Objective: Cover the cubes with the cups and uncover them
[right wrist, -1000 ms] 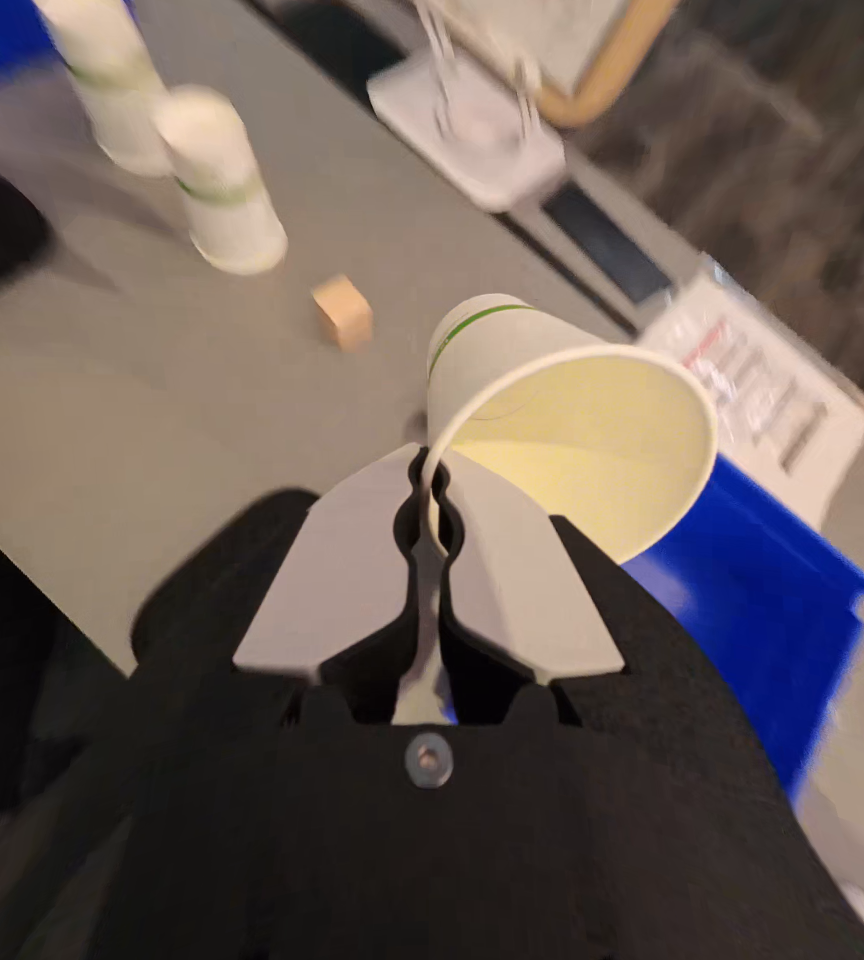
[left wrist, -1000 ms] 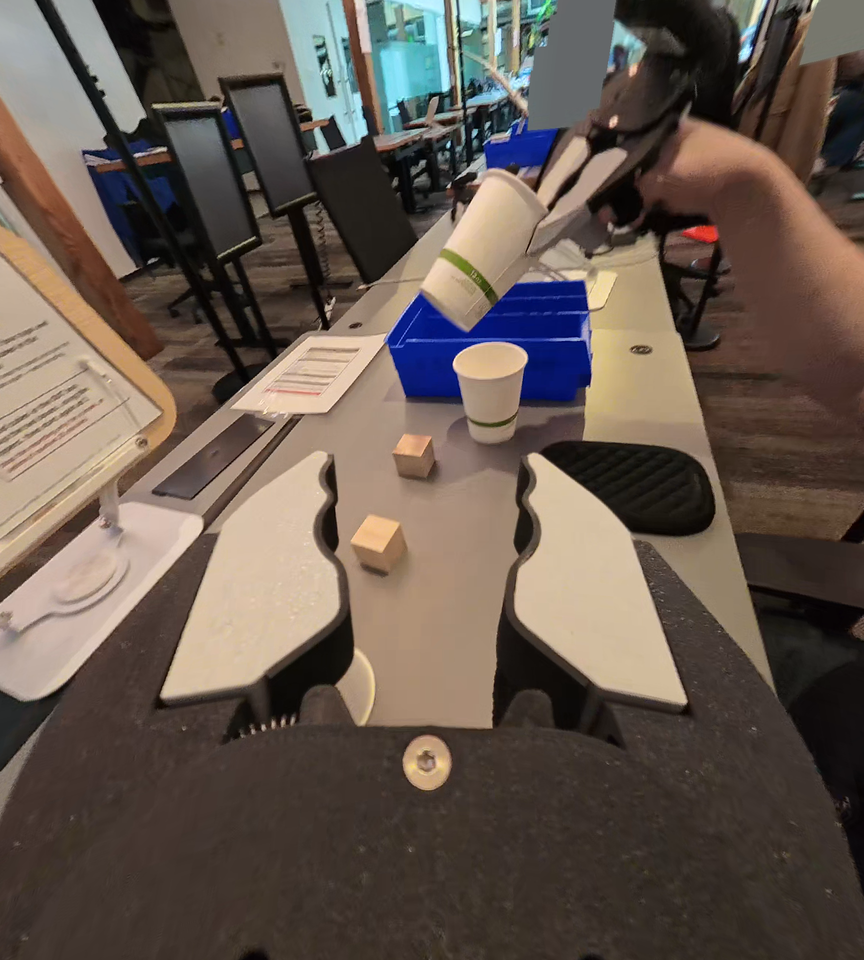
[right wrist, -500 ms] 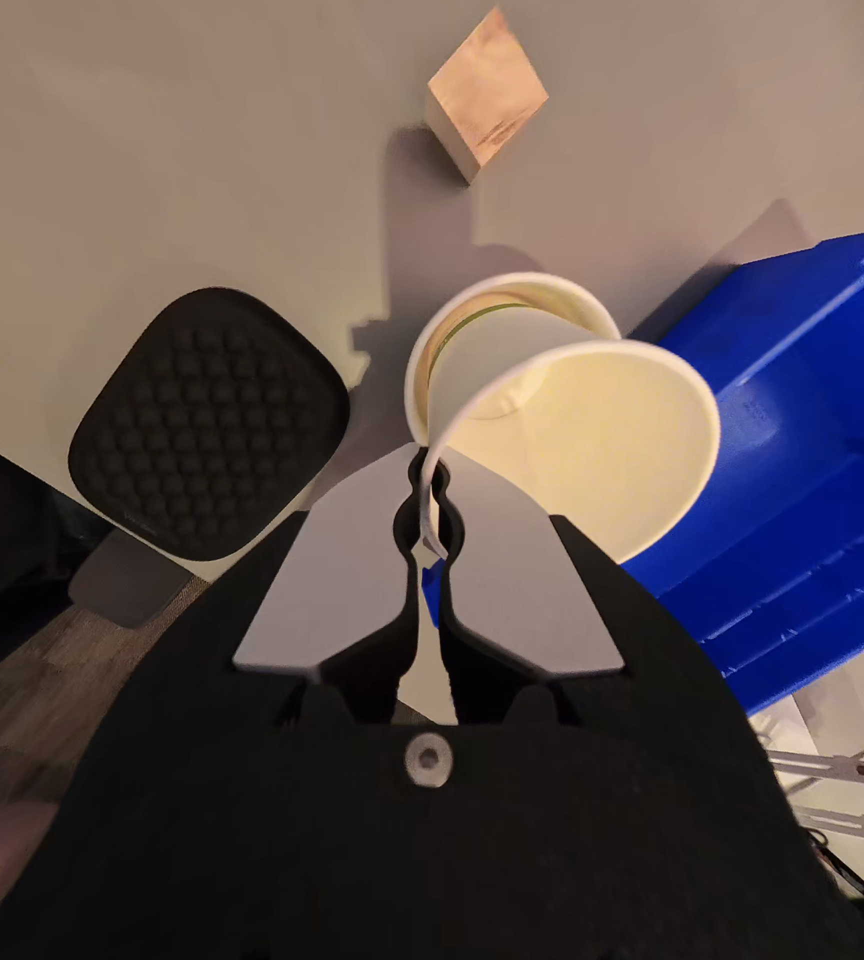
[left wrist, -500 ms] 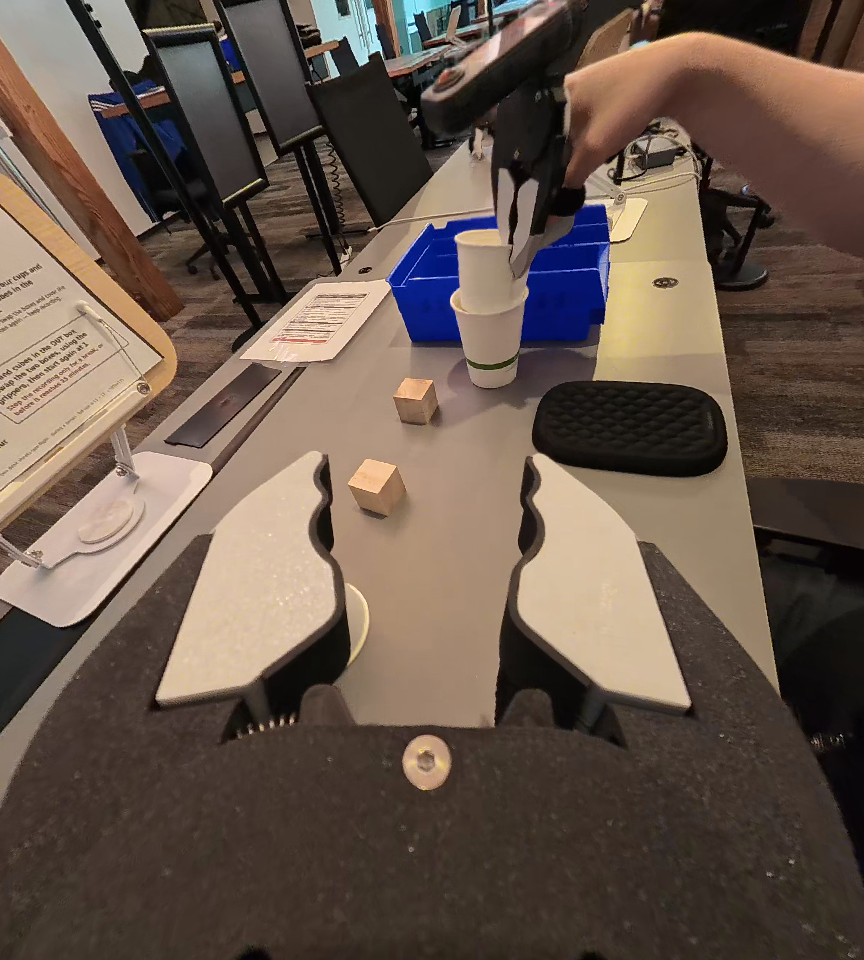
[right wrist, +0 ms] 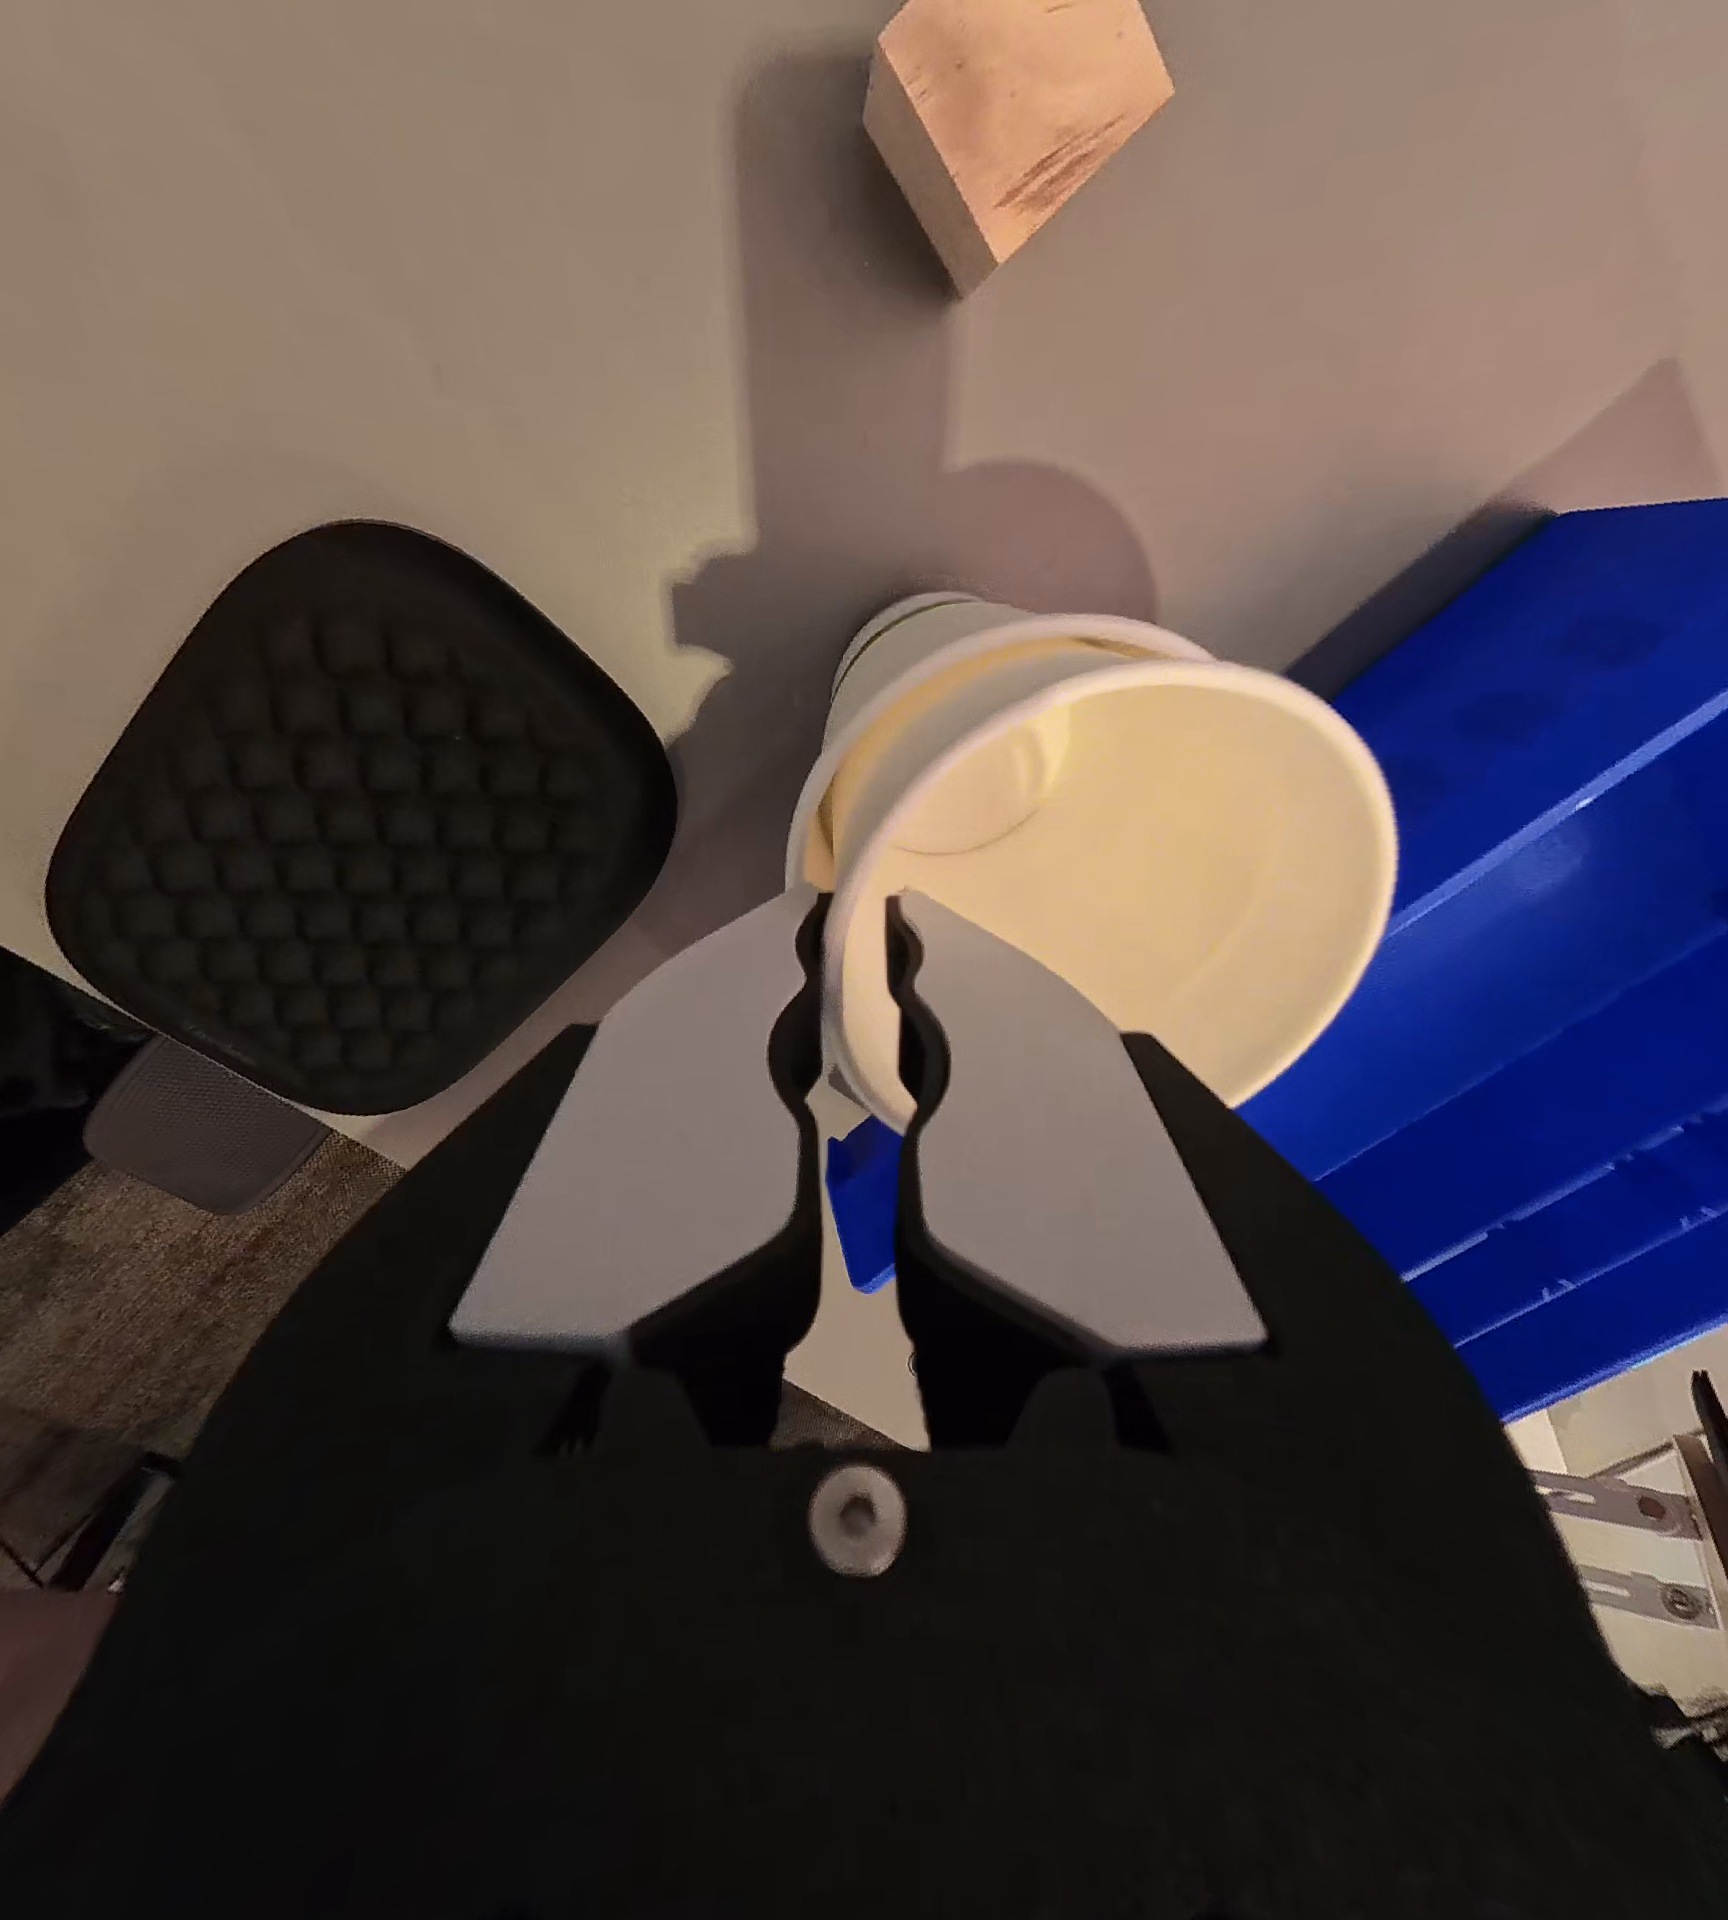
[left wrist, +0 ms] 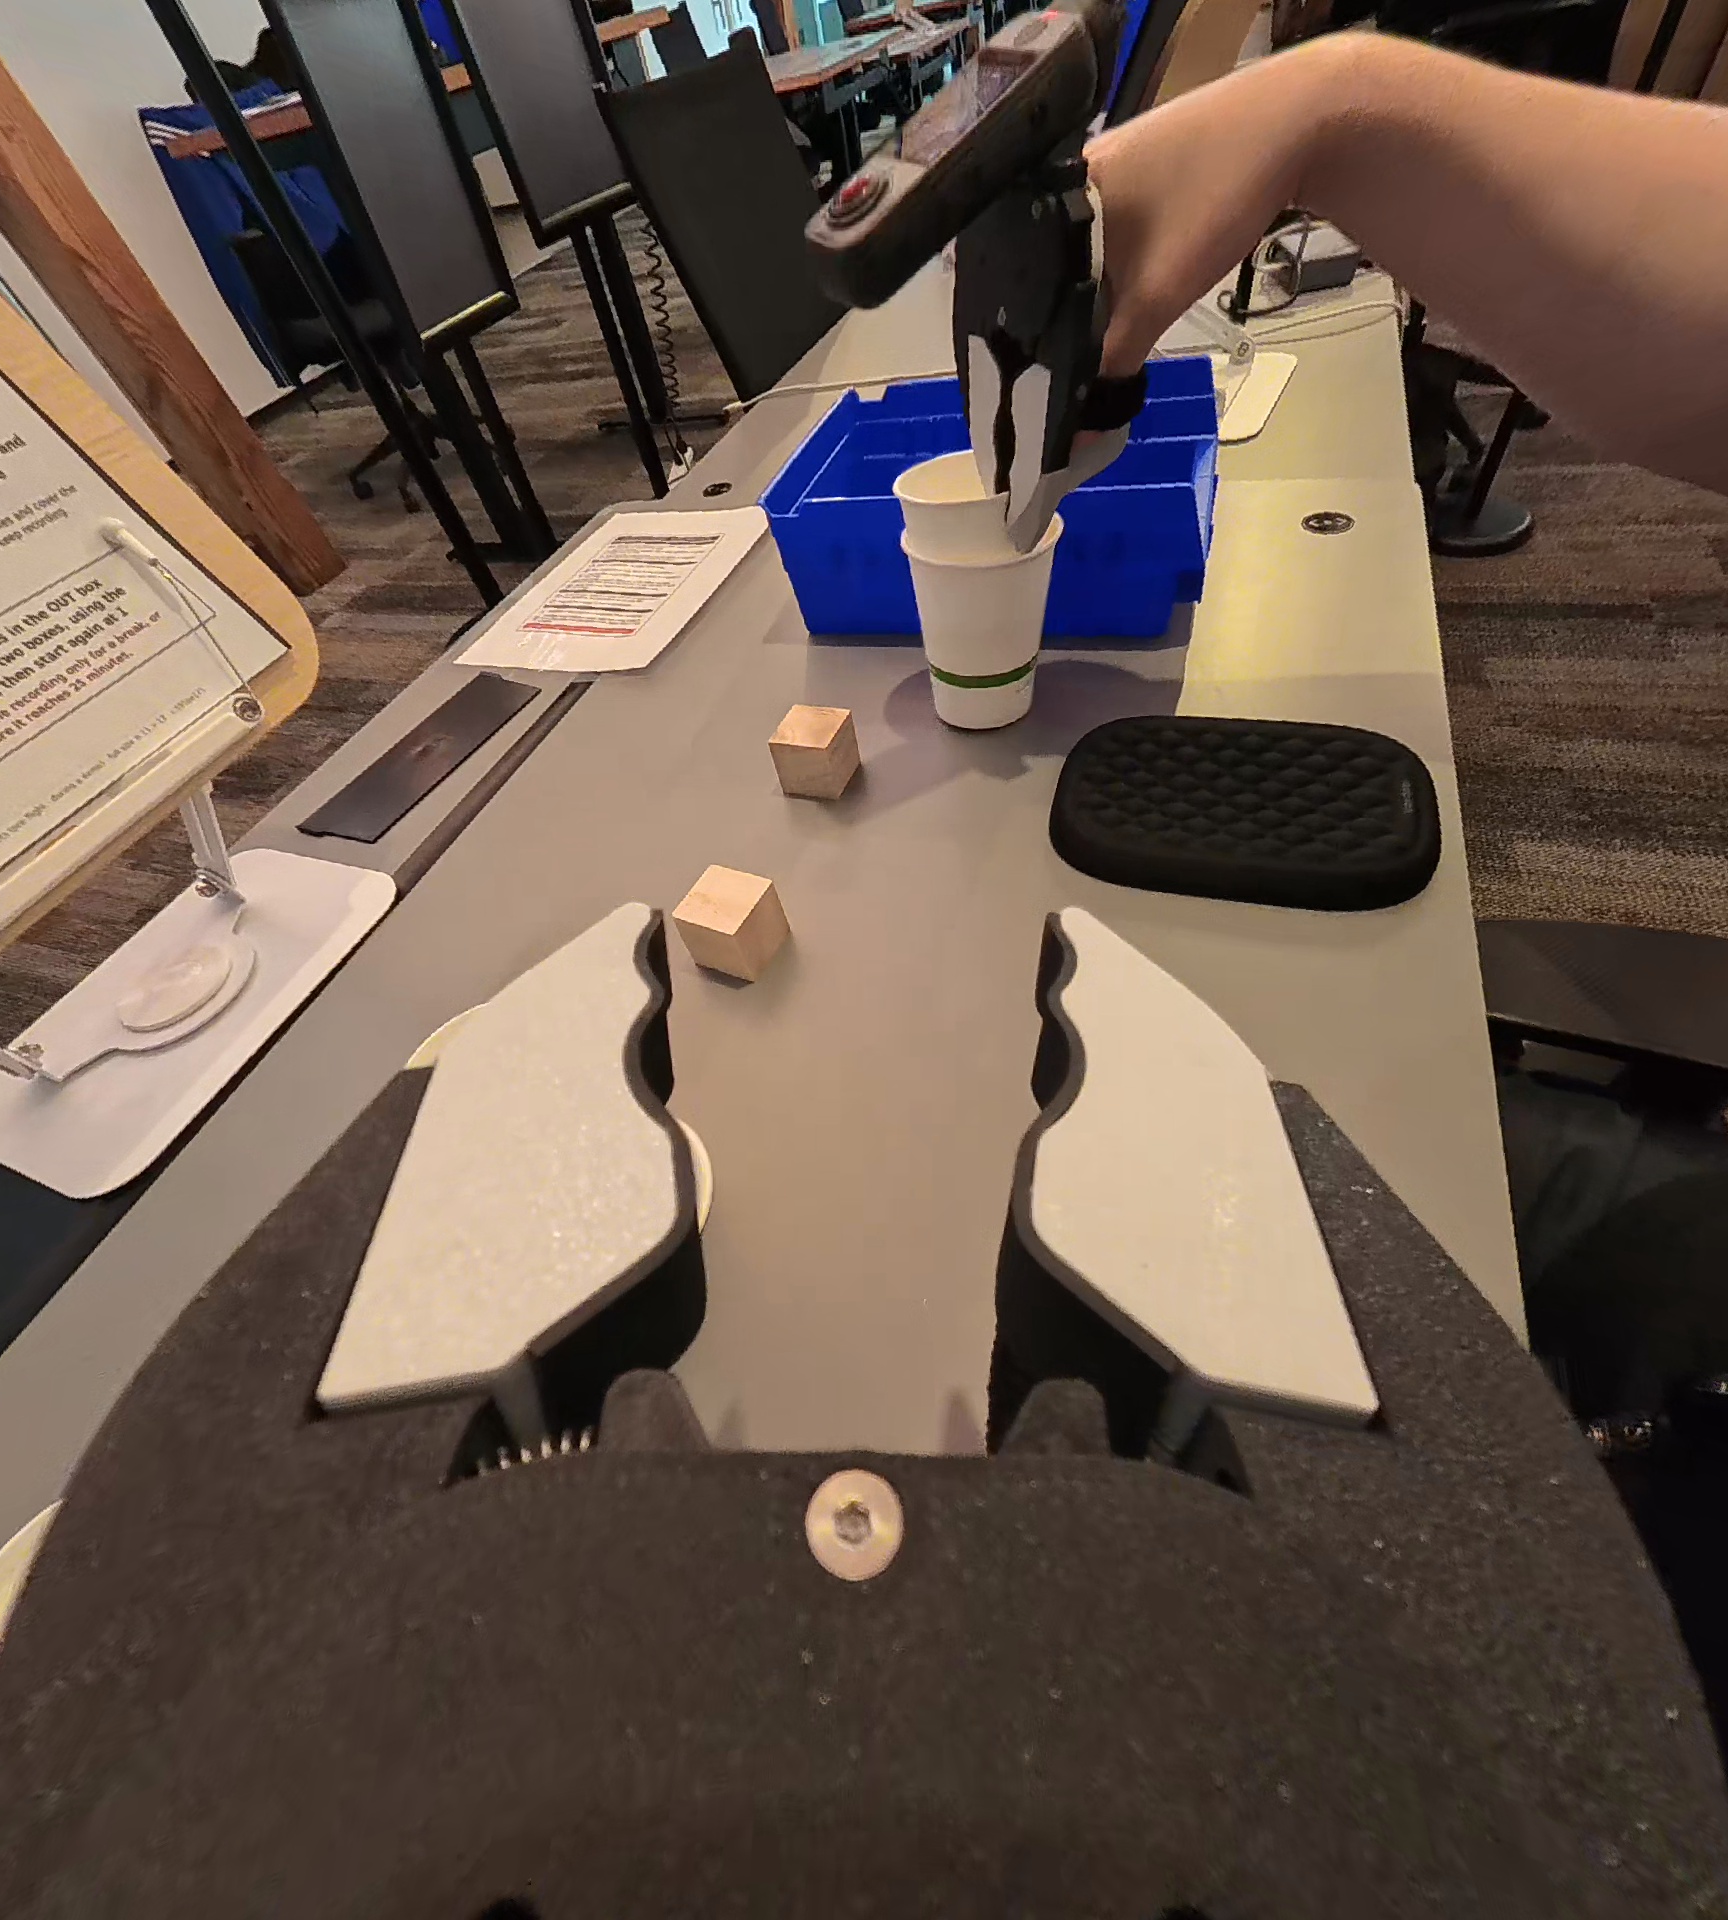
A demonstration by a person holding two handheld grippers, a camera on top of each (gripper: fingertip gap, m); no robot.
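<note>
Grey desk surface (left wrist: 901, 1091), seen along its length from our left gripper (left wrist: 855, 997), whose fingers stand wide apart with nothing between them. Going left to right in the left wrist view: a tilted instruction board (left wrist: 29, 665) on a white stand at 9 o'clock; a printed sheet (left wrist: 621, 597) at 11 o'clock; the near wooden cube (left wrist: 732, 922) just beyond our left fingertip; the far wooden cube (left wrist: 814, 751) at 12 o'clock, apart from it. Behind the far cube stand two nested paper cups: the outer cup (left wrist: 985, 644), green-banded, upright on the desk, and the inner cup (left wrist: 953, 499) seated in it. Our right gripper (left wrist: 1021, 488) points down onto the inner cup's rim; in the right wrist view its fingers (right wrist: 704, 1049) straddle that rim with a slight gap, so we cannot tell whether they grip it. Blue bin (left wrist: 1130, 540) behind the cups; black ridged pad (left wrist: 1244, 810) at 2 o'clock.
</note>
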